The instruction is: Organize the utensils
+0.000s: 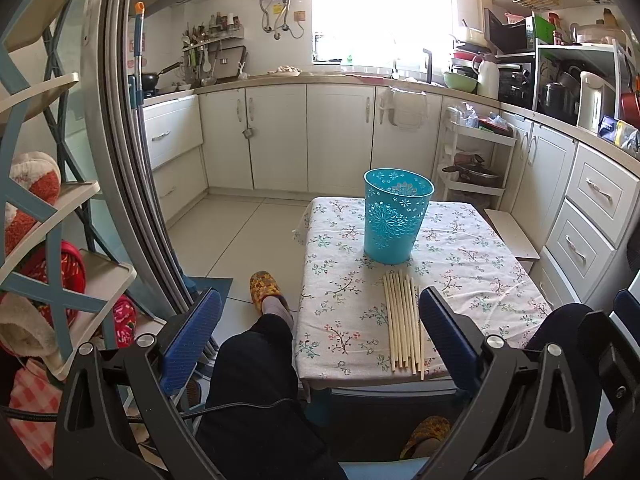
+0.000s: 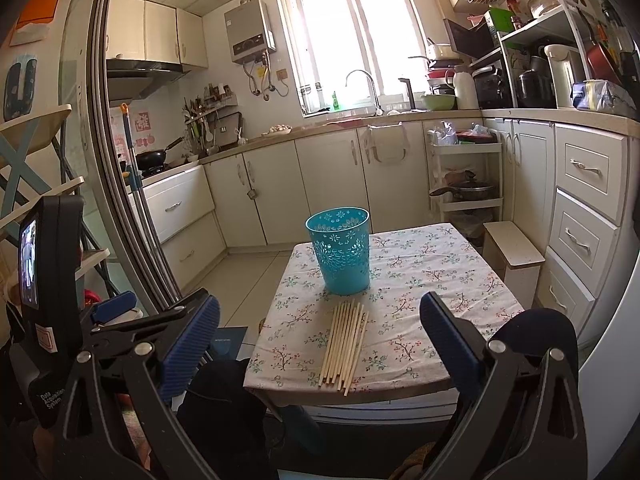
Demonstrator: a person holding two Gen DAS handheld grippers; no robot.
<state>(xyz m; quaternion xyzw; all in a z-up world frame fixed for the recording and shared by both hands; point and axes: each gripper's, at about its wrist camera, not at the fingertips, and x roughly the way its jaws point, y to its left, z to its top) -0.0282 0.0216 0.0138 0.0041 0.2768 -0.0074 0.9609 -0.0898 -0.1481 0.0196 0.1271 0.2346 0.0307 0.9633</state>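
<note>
**Sticks and Blue Bin Wait on the Small Table**

A small table with a flowery cloth (image 1: 460, 264) stands in a kitchen. On it sits a round blue plastic bin with flower-shaped holes (image 1: 396, 216). It stands upright and looks empty inside.

A bunch of thin, pale wooden chopsticks (image 1: 404, 324) lies flat on the cloth. In the left wrist view the sticks are at 6 o'clock from the bin, close to it but not touching. They lie side by side, and their near ends reach the table's front edge.

The left tool (image 1: 320, 340) has its two blue fingers wide apart. It holds nothing. It hangs in front of the table's near edge, and the sticks are at about 2 o'clock from its middle, just beside the right finger in the picture.

The right tool (image 2: 320, 340) is wide apart too, with nothing in it. In the right wrist view the sticks (image 2: 346, 344) lie between its fingers, a little past them, and the bin (image 2: 340, 256) is at 12 o'clock.

A person's leg in dark trousers and a yellow slipper (image 1: 264, 288) show on the floor at 9 o'clock from the table.
</note>
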